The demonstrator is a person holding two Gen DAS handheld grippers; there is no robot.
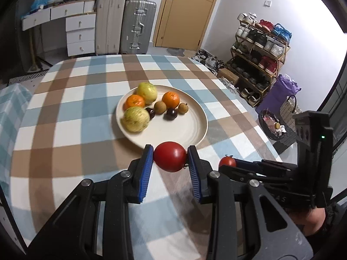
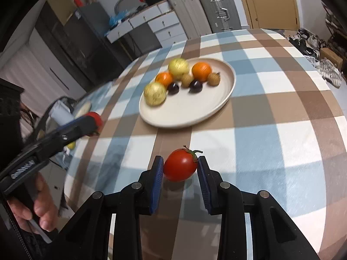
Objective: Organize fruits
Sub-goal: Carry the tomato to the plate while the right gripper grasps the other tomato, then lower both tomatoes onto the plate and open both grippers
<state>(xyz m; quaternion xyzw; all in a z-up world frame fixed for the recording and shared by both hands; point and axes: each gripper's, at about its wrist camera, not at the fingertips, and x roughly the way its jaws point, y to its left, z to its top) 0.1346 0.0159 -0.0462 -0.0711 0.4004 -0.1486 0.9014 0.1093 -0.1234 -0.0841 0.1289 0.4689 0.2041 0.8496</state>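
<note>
My left gripper (image 1: 170, 151) is shut on a red tomato (image 1: 170, 160), held just above the checked tablecloth in front of the plate's near rim. My right gripper (image 2: 180, 160) is shut on a smaller stemmed tomato (image 2: 180, 168), its blue pads pressing both sides. Each gripper shows in the other view: the right gripper (image 1: 229, 163) at the right and the left gripper (image 2: 93, 119) at the left. The cream plate (image 1: 173, 127) (image 2: 190, 108) holds two yellow-green fruits, two oranges, two dark plums and two small brown fruits, all on its far half.
The round table (image 1: 71, 130) falls away at its edges. A dark waste basket (image 1: 273, 127) and a shoe rack (image 1: 258, 49) stand on the floor to the right. Suitcases (image 1: 123, 26), white drawers and a door line the far wall. A hand (image 2: 41, 212) grips the left handle.
</note>
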